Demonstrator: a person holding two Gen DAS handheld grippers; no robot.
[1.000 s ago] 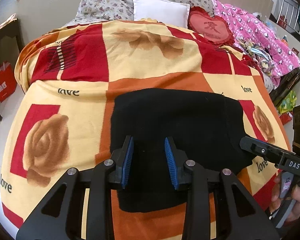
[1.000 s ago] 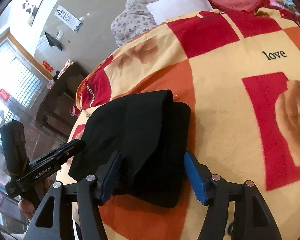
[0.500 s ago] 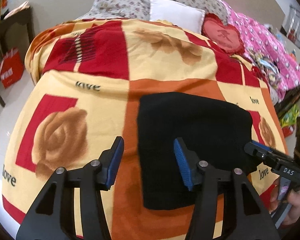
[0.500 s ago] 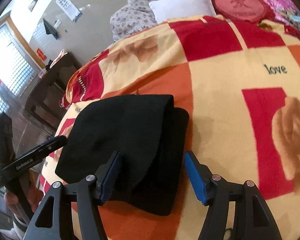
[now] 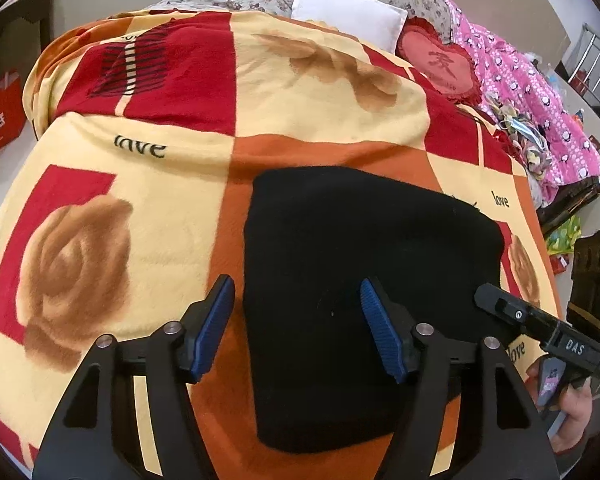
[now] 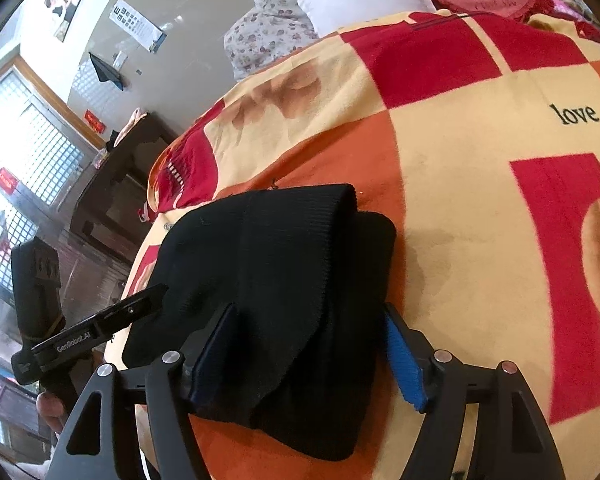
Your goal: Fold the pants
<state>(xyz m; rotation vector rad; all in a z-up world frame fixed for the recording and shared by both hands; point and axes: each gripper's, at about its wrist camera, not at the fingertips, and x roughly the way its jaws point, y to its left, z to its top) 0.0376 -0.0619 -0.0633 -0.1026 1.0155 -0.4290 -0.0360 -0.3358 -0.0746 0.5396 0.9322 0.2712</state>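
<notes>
Blanket (image 5: 188, 208) reads "love" beside seemingly folded black pants (image 5: 364, 280).

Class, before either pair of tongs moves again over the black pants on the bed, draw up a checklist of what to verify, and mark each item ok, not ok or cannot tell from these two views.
1. Left tongs open and holding nothing: ok.
2. Right tongs open, straddling the near end of the bundle without clamping it: ok.
3. Black pants folded into a compact bundle: ok.
4. Fold edges aligned: not ok; in the right wrist view the top layer sits offset from the layer beneath.
5. Bundle fully on the blanket, away from the bed edge: ok.
6. Inner layers free of creases: cannot tell, the black fabric hides detail.
</notes>
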